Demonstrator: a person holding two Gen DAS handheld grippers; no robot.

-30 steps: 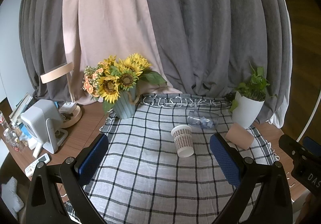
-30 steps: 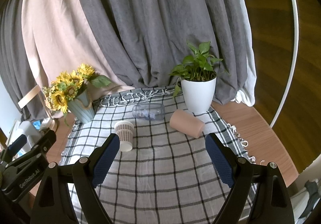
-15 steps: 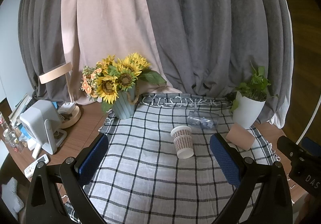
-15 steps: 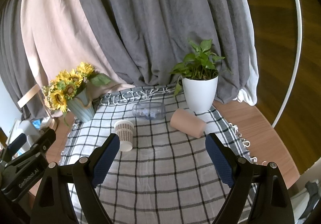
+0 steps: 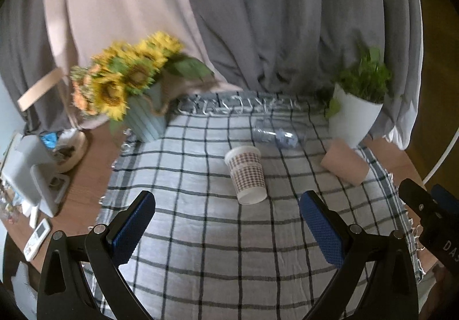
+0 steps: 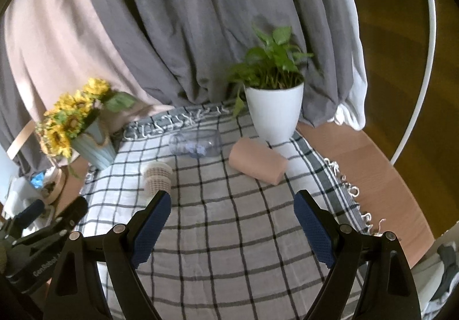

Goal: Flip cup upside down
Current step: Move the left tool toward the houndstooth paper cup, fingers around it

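Note:
A white paper cup with a brown check band [image 5: 247, 173] stands on the checked cloth [image 5: 200, 234], its wider rim up; it also shows in the right wrist view [image 6: 157, 177]. A pink cup [image 6: 256, 161] lies on its side to the right, also in the left wrist view [image 5: 344, 165]. A clear glass [image 6: 195, 143] lies on its side behind them. My left gripper [image 5: 228, 229] is open and empty, just short of the paper cup. My right gripper [image 6: 231, 225] is open and empty, with the pink cup ahead of it.
A sunflower vase [image 5: 143, 116] stands at the back left and a white potted plant [image 6: 274, 110] at the back right. Grey and pink curtains hang behind. A white device [image 5: 25, 173] and a remote [image 5: 37, 238] sit on the wooden table at left.
Both grippers have moved forward and tilted down toward the cloth, so the cups look larger and nearer. The objects have not moved.

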